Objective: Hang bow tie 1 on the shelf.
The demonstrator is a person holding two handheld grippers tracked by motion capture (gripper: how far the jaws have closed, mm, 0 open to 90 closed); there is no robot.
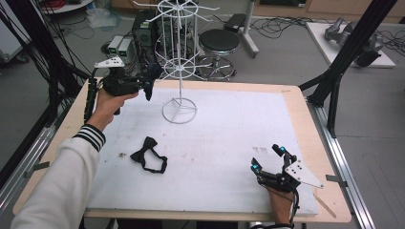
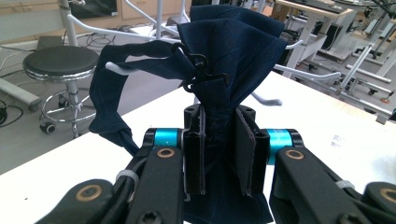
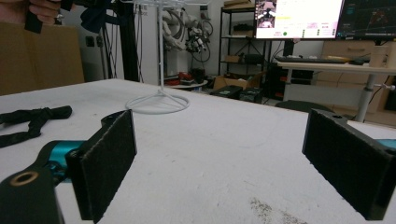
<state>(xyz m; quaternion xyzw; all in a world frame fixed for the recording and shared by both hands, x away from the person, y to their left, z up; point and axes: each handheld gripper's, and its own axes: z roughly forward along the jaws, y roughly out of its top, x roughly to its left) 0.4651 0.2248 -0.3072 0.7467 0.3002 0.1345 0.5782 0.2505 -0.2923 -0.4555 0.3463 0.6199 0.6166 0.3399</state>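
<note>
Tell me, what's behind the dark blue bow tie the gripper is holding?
Behind the navy bow tie held by the left gripper are white prongs of the wire rack. Its strap loops over one prong. The rack's pole is hidden by the cloth.

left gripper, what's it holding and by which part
The left gripper is shut on a navy bow tie, pinched at the gathered middle below its black clasp; the strap loops free to one side.

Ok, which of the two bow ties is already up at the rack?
The navy bow tie, clamped in the left gripper with its strap looped over a rack arm. The black bow tie lies flat on the table.
</note>
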